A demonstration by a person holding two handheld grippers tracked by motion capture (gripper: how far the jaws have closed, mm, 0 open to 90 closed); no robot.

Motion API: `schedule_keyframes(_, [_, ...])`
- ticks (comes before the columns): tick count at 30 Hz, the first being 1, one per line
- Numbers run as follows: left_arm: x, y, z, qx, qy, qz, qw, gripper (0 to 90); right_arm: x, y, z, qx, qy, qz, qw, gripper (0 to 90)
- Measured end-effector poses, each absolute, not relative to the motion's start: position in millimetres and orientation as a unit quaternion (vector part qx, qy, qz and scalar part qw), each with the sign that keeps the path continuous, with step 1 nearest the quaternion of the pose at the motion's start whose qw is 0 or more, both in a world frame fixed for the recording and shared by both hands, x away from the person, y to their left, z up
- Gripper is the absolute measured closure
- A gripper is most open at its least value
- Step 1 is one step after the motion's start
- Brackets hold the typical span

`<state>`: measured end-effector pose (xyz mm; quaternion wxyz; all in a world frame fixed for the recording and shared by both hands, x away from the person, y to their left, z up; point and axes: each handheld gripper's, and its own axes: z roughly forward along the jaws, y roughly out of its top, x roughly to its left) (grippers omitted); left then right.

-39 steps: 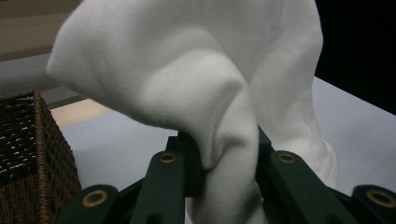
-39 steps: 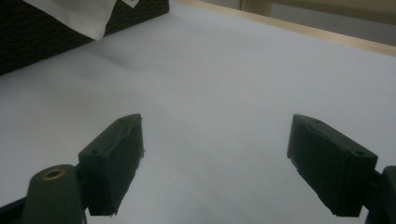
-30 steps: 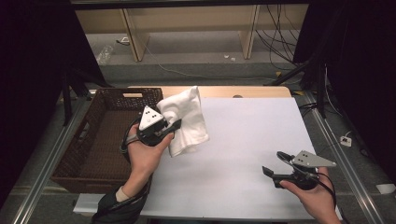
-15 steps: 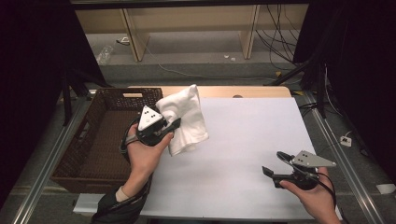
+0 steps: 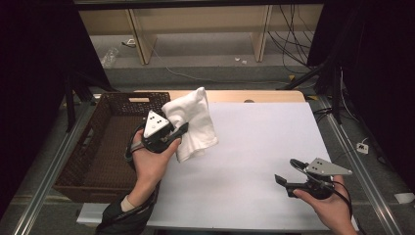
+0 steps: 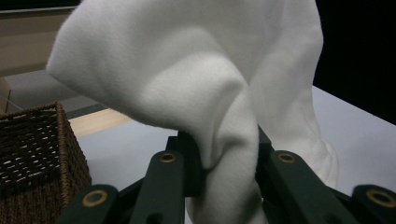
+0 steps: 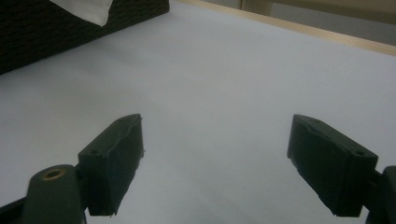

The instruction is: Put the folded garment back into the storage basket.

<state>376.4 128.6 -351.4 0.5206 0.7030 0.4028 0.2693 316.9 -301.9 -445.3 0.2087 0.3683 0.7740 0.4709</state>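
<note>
Now cloth (image 6: pixel 224 135) pinched in L claw (image 6: pixel 229 163).

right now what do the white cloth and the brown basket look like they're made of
white cloth: soft, matte, fleecy fabric, perhaps terry or flannel; it drapes in rounded folds where the left gripper pinches it.
brown basket: dark woven wicker or rattan, possibly synthetic; the weave strands show.

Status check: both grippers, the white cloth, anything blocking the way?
Left gripper shut on white cloth, held up beside wicker basket. Right gripper open, empty, over white table. Nothing in the way.
</note>
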Motion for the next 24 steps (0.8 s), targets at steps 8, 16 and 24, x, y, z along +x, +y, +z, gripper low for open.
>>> schedule_keyframes(8, [376.3,132.4,-349.0,0.697,0.405,0.275,0.523,74.2,316.8,-301.9,-445.2,0.367,0.774,0.471,0.209,19.1])
schedule_keyframes(16, [376.2,134.0,-347.9,0.694,0.407,0.277,0.525,74.1,316.9,-302.0,-445.3,0.368,0.774,0.471,0.209,19.1])
schedule_keyframes(24, [376.3,135.9,-346.9,0.693,0.408,0.277,0.526,74.1,316.8,-301.9,-445.3,0.369,0.774,0.471,0.208,19.1])
